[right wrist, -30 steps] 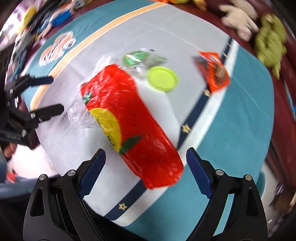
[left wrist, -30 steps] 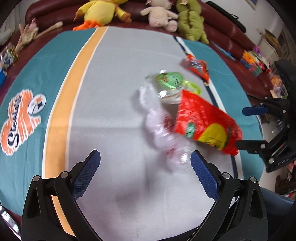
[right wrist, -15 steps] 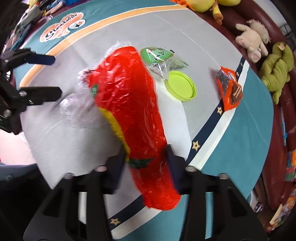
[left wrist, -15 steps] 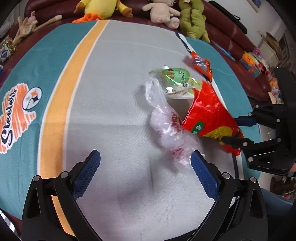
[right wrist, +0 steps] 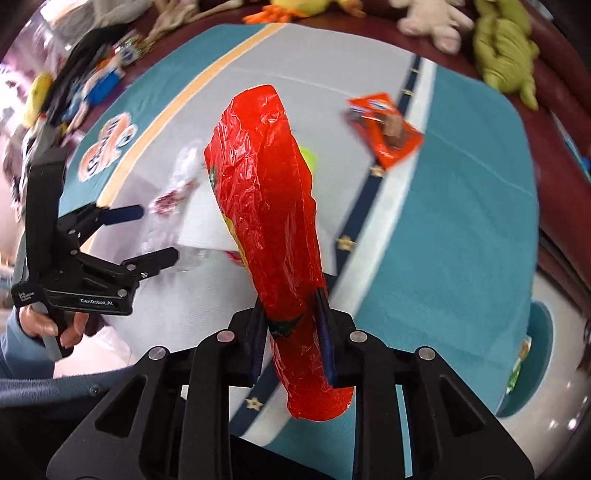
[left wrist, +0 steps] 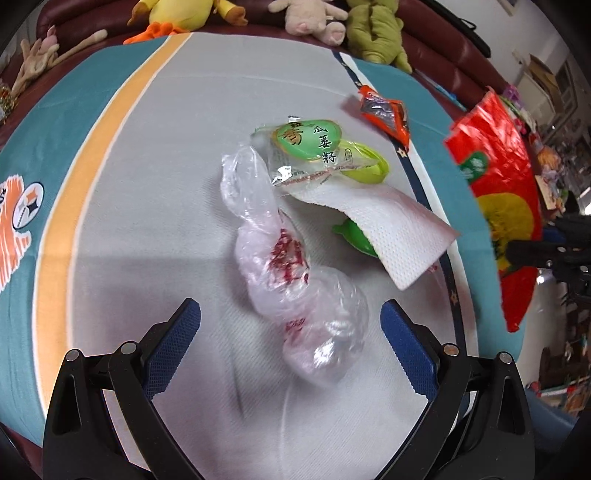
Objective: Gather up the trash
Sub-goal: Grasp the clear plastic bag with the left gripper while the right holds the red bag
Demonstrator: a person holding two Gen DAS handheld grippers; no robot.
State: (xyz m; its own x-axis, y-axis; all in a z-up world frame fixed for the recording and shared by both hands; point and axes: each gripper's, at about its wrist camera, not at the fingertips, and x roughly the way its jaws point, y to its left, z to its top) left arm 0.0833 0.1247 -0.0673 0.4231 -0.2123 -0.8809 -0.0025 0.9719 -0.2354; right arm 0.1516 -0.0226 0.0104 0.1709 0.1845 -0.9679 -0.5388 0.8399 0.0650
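Note:
My right gripper (right wrist: 291, 317) holds a crinkled red plastic bag (right wrist: 269, 206) off the blanket; its jaws are still closing and the pads press the bag's lower part. The left wrist view shows the same red bag (left wrist: 495, 177) hanging at the right. My left gripper (left wrist: 291, 332) is open just above a crumpled clear plastic bag (left wrist: 291, 280), whose near end lies between the blue pads without touching them. Beyond it lie a white paper towel (left wrist: 388, 229), a green seed packet (left wrist: 310, 140), a lime lid (left wrist: 365, 166) and an orange wrapper (left wrist: 388, 114).
The trash lies on a teal, grey and orange blanket (left wrist: 147, 184). Plush toys (left wrist: 373, 33) line the dark red sofa (left wrist: 443, 48) at the back. A small green object (left wrist: 354, 236) peeks from under the paper towel. A person's hand (right wrist: 44, 325) grips the left tool.
My right gripper closed on the red bag and lifted it off to the right, uncovering the paper towel. My left gripper moved closer to the clear bag.

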